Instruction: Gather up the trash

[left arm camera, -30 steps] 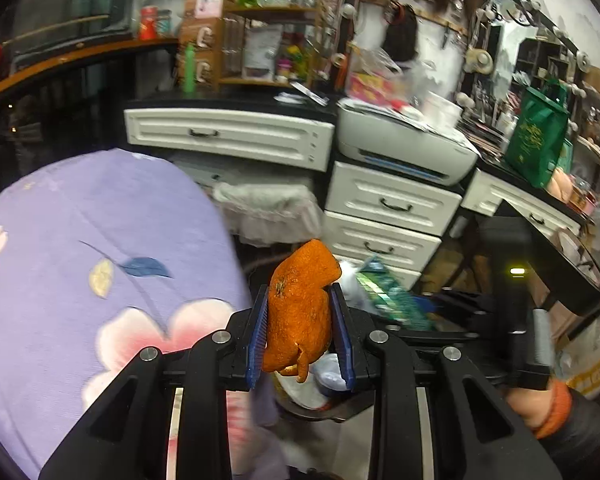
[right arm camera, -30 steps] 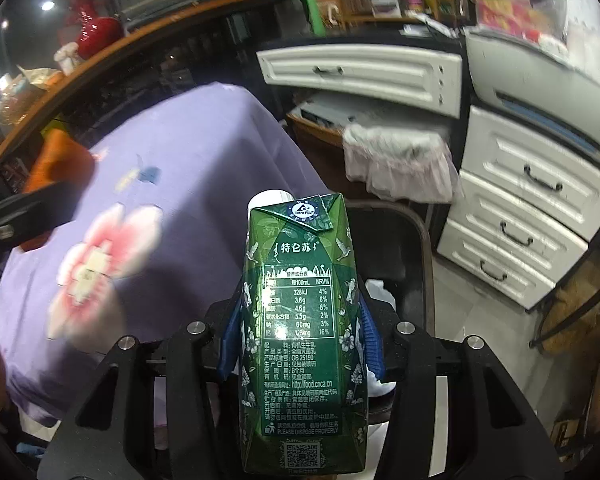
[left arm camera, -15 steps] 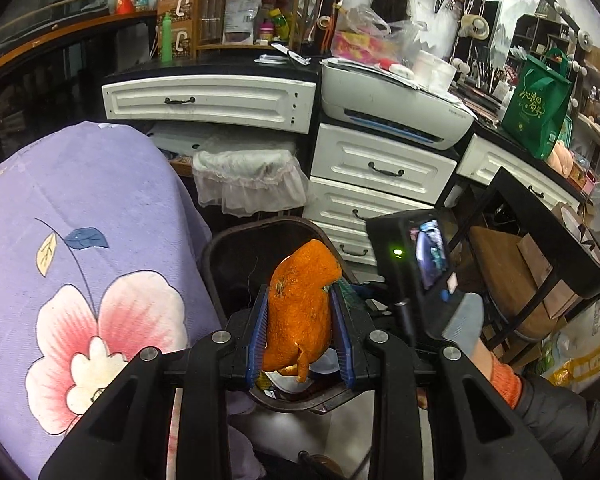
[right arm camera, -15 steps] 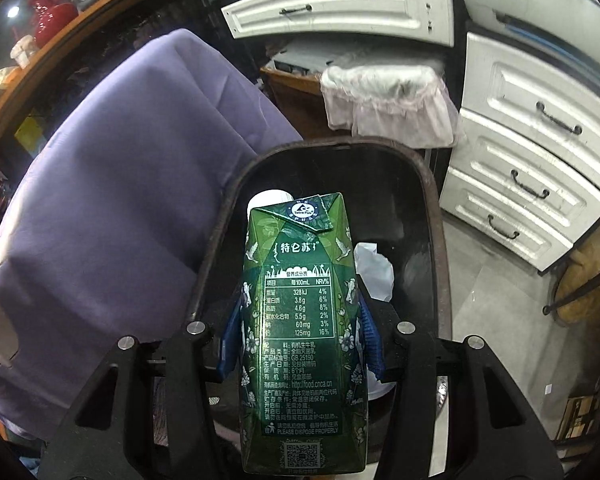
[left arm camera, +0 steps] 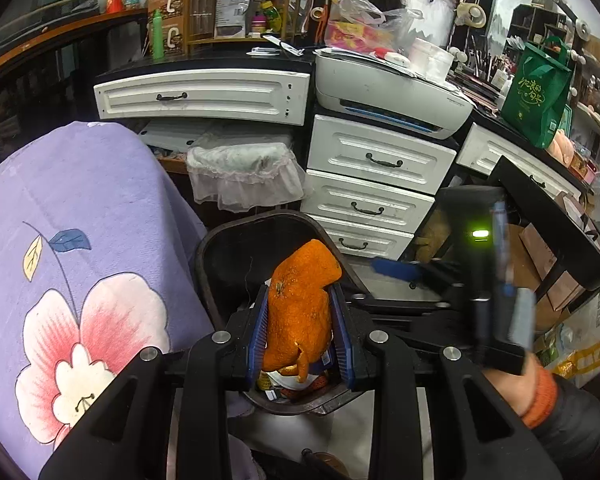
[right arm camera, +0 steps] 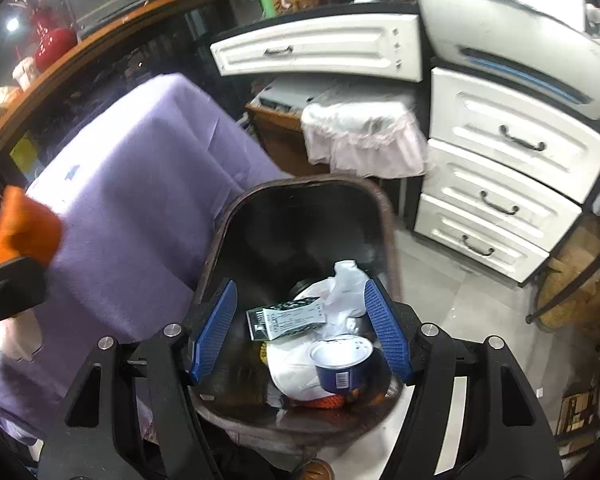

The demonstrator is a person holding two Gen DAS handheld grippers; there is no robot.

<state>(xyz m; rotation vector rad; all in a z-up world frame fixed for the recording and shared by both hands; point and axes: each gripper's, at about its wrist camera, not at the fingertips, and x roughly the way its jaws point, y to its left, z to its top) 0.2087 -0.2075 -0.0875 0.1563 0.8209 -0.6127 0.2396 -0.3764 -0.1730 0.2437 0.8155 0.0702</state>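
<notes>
Grippers (left arm camera: 300,332) (right arm camera: 300,328) above bin (right arm camera: 380,208)

right gripper (left arm camera: 396,270) motion-blurred (left view), bin (left arm camera: 204,264) bottom hidden by peel (left arm camera: 300,308)

The left gripper (left arm camera: 300,320) points steeply downward, its blue pads (left arm camera: 259,326) pressed against both sides of an orange peel (left arm camera: 300,304) that stands up between them. To its right, the right gripper (right arm camera: 302,330) tilts down at a similar slant, its jaws opening with nothing clamped between them. A hand (left arm camera: 512,376) in an orange cuff and dark sleeve grips the right tool's handle from the near right.
</notes>
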